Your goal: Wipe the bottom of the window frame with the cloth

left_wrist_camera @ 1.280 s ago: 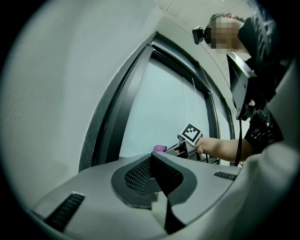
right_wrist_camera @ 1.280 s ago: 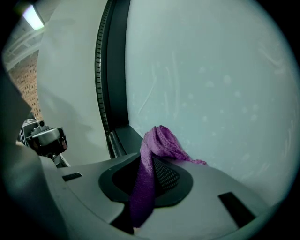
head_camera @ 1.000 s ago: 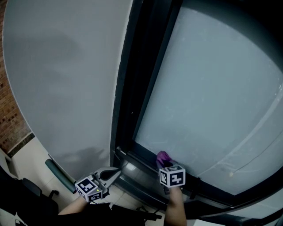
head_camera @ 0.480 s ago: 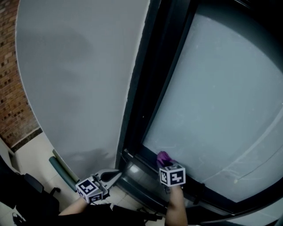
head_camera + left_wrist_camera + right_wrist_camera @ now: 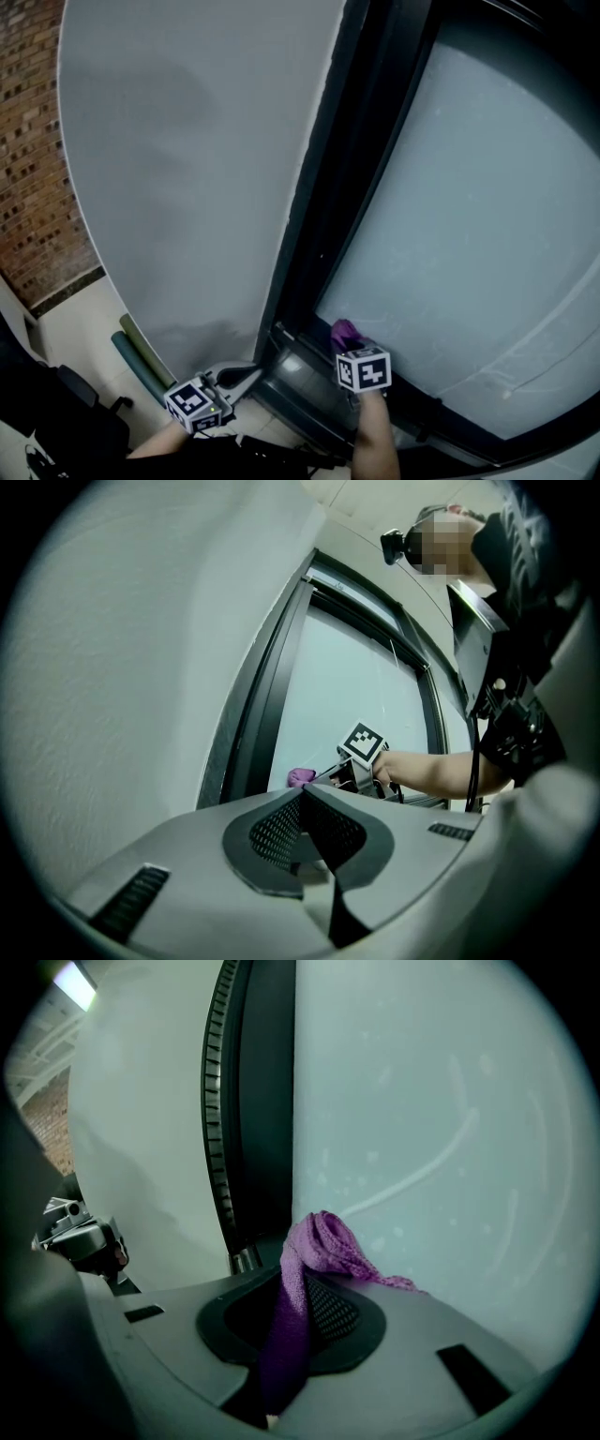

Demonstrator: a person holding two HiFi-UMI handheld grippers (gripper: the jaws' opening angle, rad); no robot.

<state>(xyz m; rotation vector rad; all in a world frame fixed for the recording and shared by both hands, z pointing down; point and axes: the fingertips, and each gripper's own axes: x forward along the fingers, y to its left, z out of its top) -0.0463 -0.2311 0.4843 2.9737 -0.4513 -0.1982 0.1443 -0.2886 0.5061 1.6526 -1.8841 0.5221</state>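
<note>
A purple cloth (image 5: 344, 332) is pressed against the lower left corner of the frosted pane, where the dark window frame (image 5: 309, 380) turns along the bottom. My right gripper (image 5: 351, 349) is shut on the cloth, which bunches up out of the jaws (image 5: 319, 1239) against the glass. My left gripper (image 5: 249, 373) hangs to the left, beside the frame's lower corner, shut with nothing in it. In the left gripper view the closed jaws (image 5: 302, 797) point toward the cloth (image 5: 300, 777) and the right gripper's marker cube (image 5: 363, 743).
A grey wall panel (image 5: 187, 187) stands left of the frame, and a brick wall (image 5: 33, 187) further left. A green roll (image 5: 141, 361) lies on the floor at the wall's foot, near a black chair base (image 5: 80, 412). The frosted glass (image 5: 487, 234) fills the right.
The head view has swung so more brick wall shows at the left and the frame sits further right. Both grippers and the cloth stay about where they were.
</note>
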